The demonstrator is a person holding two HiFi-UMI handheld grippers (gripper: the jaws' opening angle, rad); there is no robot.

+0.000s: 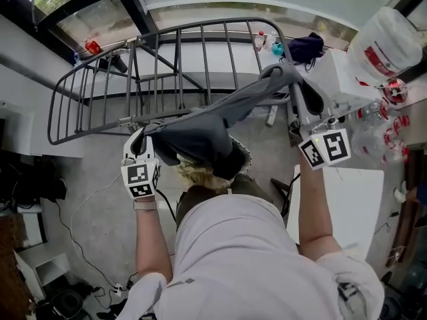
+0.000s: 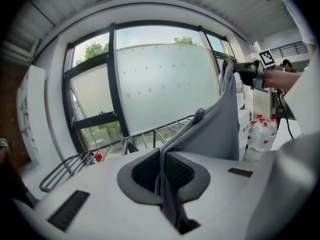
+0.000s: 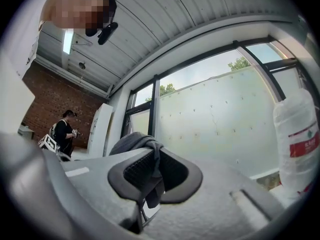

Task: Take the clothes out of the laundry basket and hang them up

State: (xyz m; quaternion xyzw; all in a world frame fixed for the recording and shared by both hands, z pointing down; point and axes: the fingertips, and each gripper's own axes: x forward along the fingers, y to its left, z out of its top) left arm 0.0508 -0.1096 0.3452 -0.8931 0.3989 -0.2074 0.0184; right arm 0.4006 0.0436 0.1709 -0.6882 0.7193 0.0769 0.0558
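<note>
A grey garment (image 1: 207, 129) hangs stretched between my two grippers, above the laundry basket (image 1: 244, 157), which it mostly hides. My left gripper (image 1: 150, 137) is shut on the garment's lower left end, close to the near rail of the grey drying rack (image 1: 160, 65). My right gripper (image 1: 285, 73) is shut on the upper right end, over the rack's right side. In the left gripper view the cloth (image 2: 215, 129) rises from the closed jaws (image 2: 161, 171) toward the other gripper. In the right gripper view a fold of cloth (image 3: 135, 141) is pinched between the pads (image 3: 152, 170).
A pale yellowish cloth (image 1: 195, 175) lies in the basket. A dark garment (image 1: 305, 45) sits by the rack's far right end. A large water jug (image 1: 387, 42), small red-capped bottles (image 1: 390, 122) and a white tabletop (image 1: 347, 199) stand right. Cables (image 1: 87, 245) run across the floor.
</note>
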